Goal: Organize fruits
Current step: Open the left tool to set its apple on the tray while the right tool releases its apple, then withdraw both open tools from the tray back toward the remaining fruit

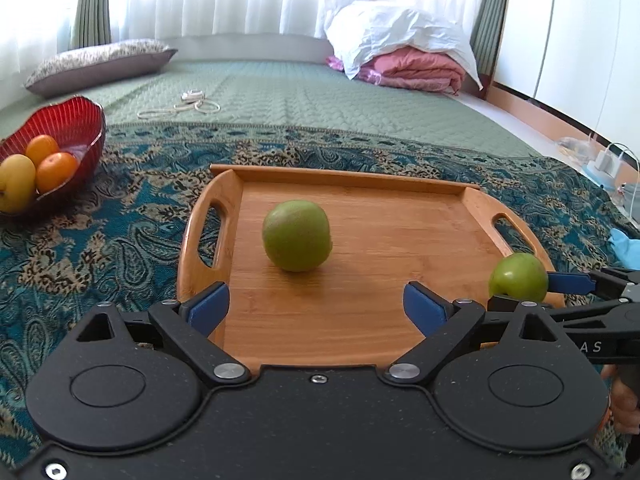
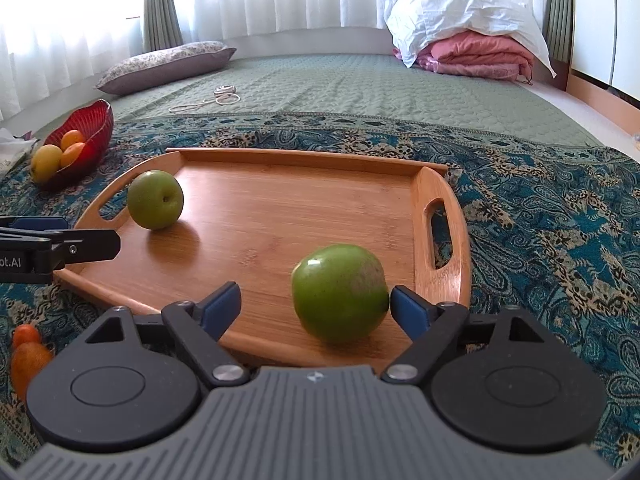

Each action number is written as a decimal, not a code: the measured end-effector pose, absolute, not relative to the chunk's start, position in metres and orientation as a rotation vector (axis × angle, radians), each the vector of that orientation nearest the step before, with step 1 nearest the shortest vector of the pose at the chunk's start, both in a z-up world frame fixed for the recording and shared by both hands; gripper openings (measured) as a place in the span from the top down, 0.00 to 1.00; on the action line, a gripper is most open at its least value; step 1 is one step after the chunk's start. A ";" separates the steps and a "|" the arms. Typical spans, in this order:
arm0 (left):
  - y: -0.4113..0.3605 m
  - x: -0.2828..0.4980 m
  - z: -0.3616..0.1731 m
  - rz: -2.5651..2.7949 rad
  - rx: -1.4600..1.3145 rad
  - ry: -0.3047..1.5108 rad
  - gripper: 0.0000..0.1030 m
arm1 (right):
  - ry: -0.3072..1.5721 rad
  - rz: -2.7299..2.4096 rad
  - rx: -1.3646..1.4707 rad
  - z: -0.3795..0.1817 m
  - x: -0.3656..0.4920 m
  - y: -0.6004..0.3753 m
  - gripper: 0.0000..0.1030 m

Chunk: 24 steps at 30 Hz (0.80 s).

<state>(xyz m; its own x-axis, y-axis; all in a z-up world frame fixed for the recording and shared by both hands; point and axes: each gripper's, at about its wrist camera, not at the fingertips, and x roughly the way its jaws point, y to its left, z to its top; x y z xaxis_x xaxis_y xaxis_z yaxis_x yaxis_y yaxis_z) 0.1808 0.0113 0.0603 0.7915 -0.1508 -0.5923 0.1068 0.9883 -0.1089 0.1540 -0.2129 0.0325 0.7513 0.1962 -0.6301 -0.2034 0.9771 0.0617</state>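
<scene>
A wooden tray (image 1: pixel 400 184) (image 2: pixel 304 160) lies on the patterned cloth. One green apple (image 1: pixel 297 235) (image 2: pixel 155 199) rests on it toward the left. A second green apple (image 2: pixel 340 293) (image 1: pixel 518 277) sits at the tray's near right, between the open fingers of my right gripper (image 2: pixel 316 306) and touching the right pad (image 2: pixel 408 308). My left gripper (image 1: pixel 316 306) is open and empty over the tray's near edge, short of the first apple. A red bowl (image 1: pixel 76 120) (image 2: pixel 92 120) at far left holds two oranges (image 1: pixel 56 170) and a yellow fruit (image 1: pixel 16 182).
Two orange fruits (image 2: pixel 28 354) lie on the cloth at the near left of the right wrist view. A grey pillow (image 1: pixel 100 64), a white cord (image 1: pixel 188 104) and folded pink and white bedding (image 1: pixel 408 52) lie on the green quilt behind.
</scene>
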 end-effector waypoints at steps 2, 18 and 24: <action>0.010 0.171 0.061 -0.142 -0.062 0.628 0.08 | 0.672 0.218 -0.014 0.033 0.147 -0.212 0.09; 0.000 0.104 0.057 -0.161 0.012 0.536 0.03 | 0.562 0.256 -0.098 0.027 0.090 -0.198 0.00; 0.003 0.086 0.048 -0.157 0.015 0.519 0.03 | 0.527 0.263 -0.163 0.020 0.068 -0.187 0.00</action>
